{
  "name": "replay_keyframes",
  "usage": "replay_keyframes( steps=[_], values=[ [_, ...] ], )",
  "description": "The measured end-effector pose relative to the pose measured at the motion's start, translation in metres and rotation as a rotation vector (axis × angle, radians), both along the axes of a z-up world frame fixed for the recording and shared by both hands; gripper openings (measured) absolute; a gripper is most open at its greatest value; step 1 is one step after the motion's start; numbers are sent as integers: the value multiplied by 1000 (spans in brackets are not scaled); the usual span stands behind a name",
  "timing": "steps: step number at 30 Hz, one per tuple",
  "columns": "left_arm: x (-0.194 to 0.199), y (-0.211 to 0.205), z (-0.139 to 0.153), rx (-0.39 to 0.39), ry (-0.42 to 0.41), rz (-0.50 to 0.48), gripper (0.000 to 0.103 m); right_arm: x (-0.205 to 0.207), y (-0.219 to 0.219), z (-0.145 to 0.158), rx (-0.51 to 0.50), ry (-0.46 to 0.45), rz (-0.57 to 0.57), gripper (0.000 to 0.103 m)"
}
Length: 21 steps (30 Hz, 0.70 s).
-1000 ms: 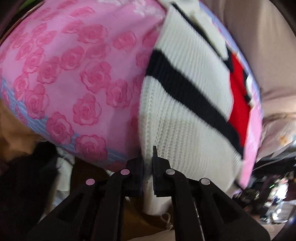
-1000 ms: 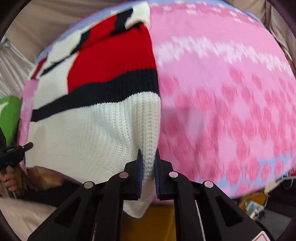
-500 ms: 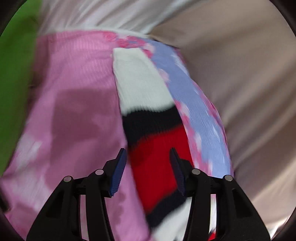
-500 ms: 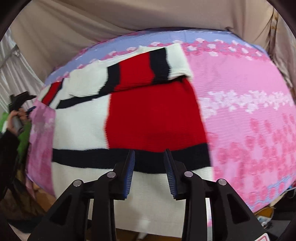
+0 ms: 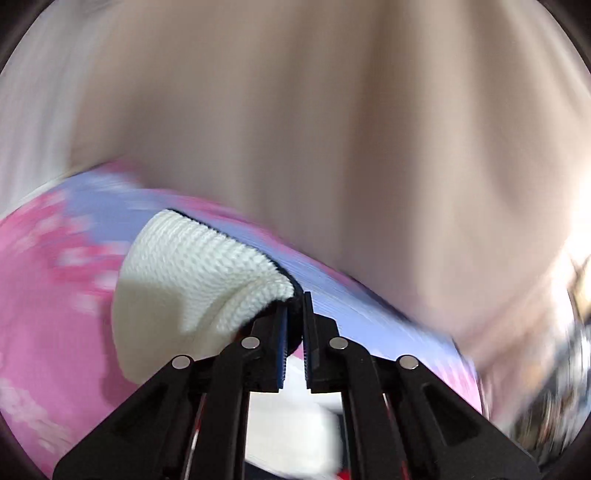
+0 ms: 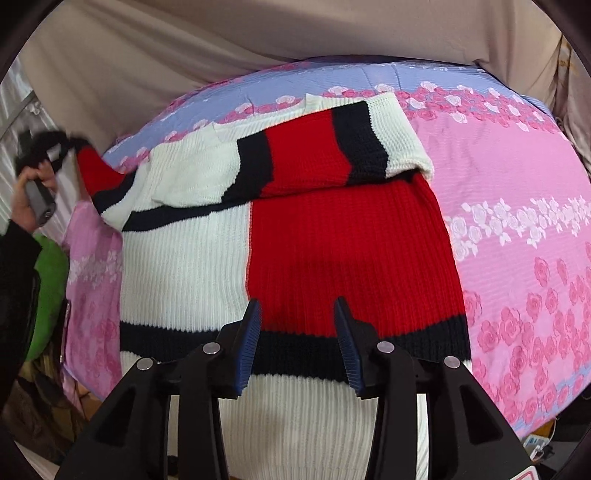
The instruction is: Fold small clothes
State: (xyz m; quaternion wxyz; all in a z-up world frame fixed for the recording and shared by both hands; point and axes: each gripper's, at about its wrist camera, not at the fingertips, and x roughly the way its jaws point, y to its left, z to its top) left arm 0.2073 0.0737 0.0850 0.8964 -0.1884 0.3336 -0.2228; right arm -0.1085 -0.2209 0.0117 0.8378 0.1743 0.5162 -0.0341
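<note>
A knitted sweater [image 6: 332,240] in white, red and black lies on the pink rose-print bed cover [image 6: 517,184]. Its right sleeve is folded across the chest. My right gripper [image 6: 297,314] is open and empty above the sweater's lower body. My left gripper [image 5: 294,299] is shut on the white cuff [image 5: 207,273] of the left sleeve and holds it raised over the cover's blue border. In the right wrist view the left gripper [image 6: 55,147] lifts that sleeve at the far left.
A beige curtain [image 6: 258,33] hangs behind the bed. A green object [image 6: 48,295] sits at the bed's left side. Clutter shows below the bed's right corner [image 6: 535,443].
Both grippers let go of the sweater's hem and opened. The right one stayed open and rose above the body. The left one moved to the left sleeve and shut on its cuff.
</note>
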Motion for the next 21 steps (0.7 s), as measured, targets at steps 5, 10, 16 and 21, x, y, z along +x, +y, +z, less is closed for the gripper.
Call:
replay_keyframes(
  steps=[5,10,16,21],
  values=[
    [-85,-141,-66,149,127,-220,63,22,-31,-4,17,-44,8,46],
    [-133,-112,-133,180,290,-128,71,37,-64,-9,2,-65,-9,50],
    [-124,-9,-169,-35,499,208,71,76,-59,-7,-145,-119,64,56],
    [-97,25,-181,-115,549,338,71,130,13,-6,-335,-203,361,62]
  ],
)
